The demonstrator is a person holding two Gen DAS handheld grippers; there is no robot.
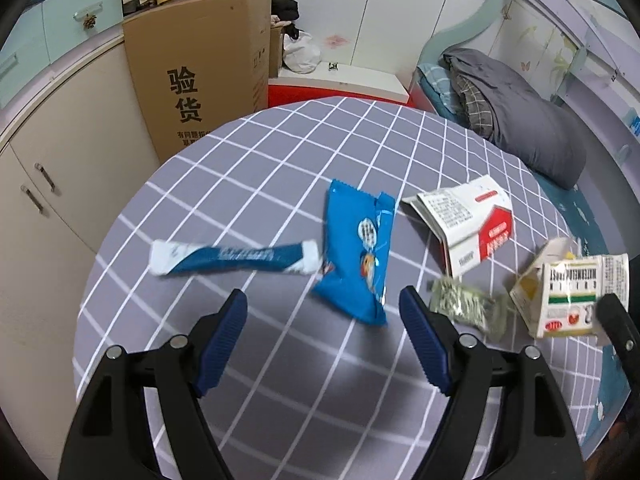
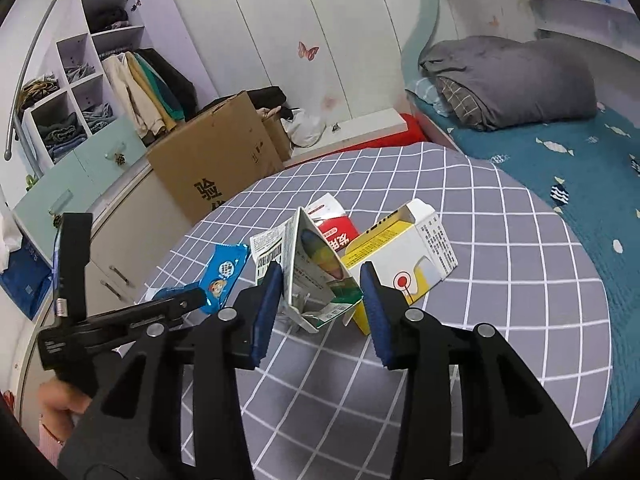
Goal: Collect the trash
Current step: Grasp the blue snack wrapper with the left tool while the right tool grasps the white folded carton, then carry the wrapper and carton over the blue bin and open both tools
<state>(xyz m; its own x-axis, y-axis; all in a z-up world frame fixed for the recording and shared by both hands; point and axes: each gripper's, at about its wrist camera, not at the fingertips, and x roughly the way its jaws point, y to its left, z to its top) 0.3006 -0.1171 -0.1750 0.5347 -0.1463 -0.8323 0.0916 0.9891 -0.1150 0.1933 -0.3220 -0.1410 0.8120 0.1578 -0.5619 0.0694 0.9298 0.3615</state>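
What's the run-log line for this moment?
right hand-held gripper: shut on green-striped carton | left hand-held gripper: open, over blue wrapper | table: red-white box, blue sachet left

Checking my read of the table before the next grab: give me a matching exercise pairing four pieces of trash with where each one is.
Things:
1. blue snack wrapper
2. blue-and-white sachet
3. green-and-white box
4. red-and-white carton

Places:
A. clamped in the right gripper
B. leftmost trash on the checked cloth, left wrist view
C. just ahead of the open left gripper
D. farther back, right of the snack wrapper, left wrist view

Pairs: 1-C, 2-B, 3-A, 4-D
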